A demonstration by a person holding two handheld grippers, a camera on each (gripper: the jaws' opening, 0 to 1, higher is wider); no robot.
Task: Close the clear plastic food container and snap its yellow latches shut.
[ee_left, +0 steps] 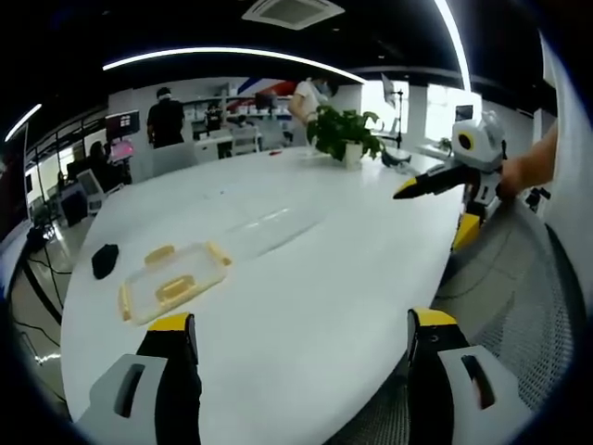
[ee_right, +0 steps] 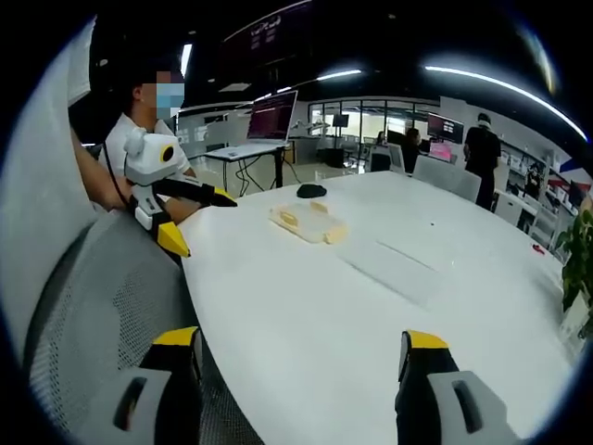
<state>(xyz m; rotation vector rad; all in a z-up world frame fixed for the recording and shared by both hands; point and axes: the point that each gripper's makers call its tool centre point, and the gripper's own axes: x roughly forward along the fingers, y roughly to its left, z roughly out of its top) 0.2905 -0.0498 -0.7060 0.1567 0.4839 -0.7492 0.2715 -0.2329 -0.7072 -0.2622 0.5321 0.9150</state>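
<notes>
From your left gripper (ee_left: 301, 334), jaws spread wide with nothing between them, the clear plastic food container (ee_left: 173, 281) sits ahead and to the left on the white table (ee_left: 306, 306). Its yellow latches (ee_left: 159, 254) stick out around the rim, but you can't tell if any are snapped. A small black object (ee_left: 105, 260) lies just left of it. A potted plant (ee_left: 343, 133) stands far ahead, and your right gripper (ee_left: 435, 181) hangs off to the right over a mesh chair (ee_left: 519, 278).

From your right gripper (ee_right: 301, 357), also wide open and empty, your left gripper (ee_right: 190, 209) hovers on the left and the container (ee_right: 308, 222) is straight ahead, well apart.
</notes>
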